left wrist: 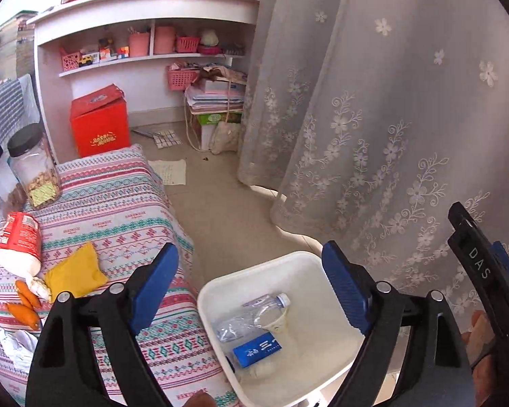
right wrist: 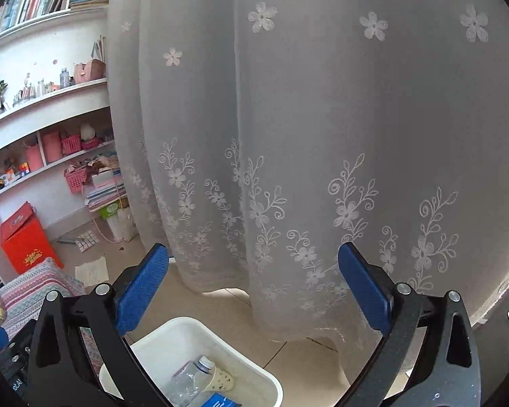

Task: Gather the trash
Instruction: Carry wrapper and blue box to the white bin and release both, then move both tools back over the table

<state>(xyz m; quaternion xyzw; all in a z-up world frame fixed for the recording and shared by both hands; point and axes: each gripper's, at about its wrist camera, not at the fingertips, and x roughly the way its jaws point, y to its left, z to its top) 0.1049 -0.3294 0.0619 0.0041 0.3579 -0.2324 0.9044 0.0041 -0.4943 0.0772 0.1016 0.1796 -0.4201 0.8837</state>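
Here a drop-off step is judged done: the left gripper (left wrist: 251,288), released and empty, is held tilted down over the white bin (left wrist: 325,325) at lower centre, where a clear bottle (left wrist: 251,318) and blue carton (left wrist: 258,351) lie. The right gripper (right wrist: 254,288) is likewise spread, empty. Next, the crumpled paper (left wrist: 15,347) at lower left on the patterned cover (left wrist: 118,210) is probably to be fetched.

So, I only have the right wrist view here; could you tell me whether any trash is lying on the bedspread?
Observer: Yes, a crumpled white paper lies on the bedspread, at the lower left of the left wrist view.
Operator: Thank you; is anything close to it?
Observer: Orange carrots and a yellow pouch lie just above it in that view.
Operator: And is the left gripper carrying anything?
Observer: No, the left gripper is open and empty above the white bin.
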